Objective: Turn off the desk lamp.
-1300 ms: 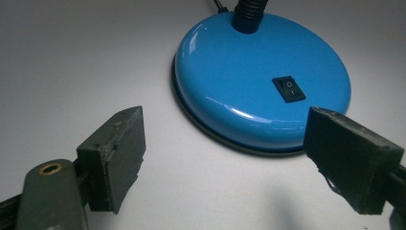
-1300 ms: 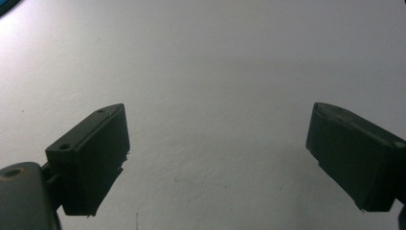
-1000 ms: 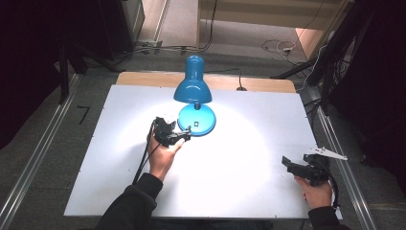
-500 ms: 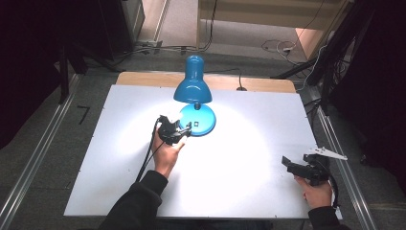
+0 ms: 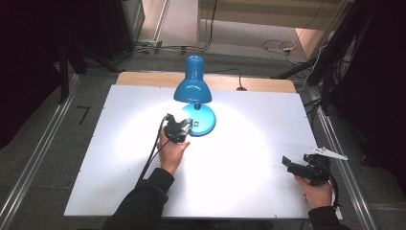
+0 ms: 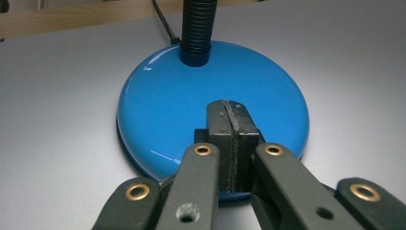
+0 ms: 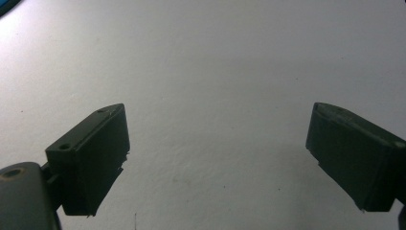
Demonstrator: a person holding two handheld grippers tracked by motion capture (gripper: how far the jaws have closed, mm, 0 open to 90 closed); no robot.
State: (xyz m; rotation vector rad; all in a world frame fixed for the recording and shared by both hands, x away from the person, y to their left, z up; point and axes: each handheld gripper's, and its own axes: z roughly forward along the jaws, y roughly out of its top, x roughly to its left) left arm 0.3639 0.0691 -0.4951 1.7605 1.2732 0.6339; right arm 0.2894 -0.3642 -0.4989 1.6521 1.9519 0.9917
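We see the left gripper with its jaws now pressed together, nothing between them; they have just been closing, having stood spread a second ago. Their tips sit over the near edge of the blue lamp base. The right gripper, well apart, is where it was, jaws spread above the white table.

High view above table; gripper views close, low, sharing its white surface.
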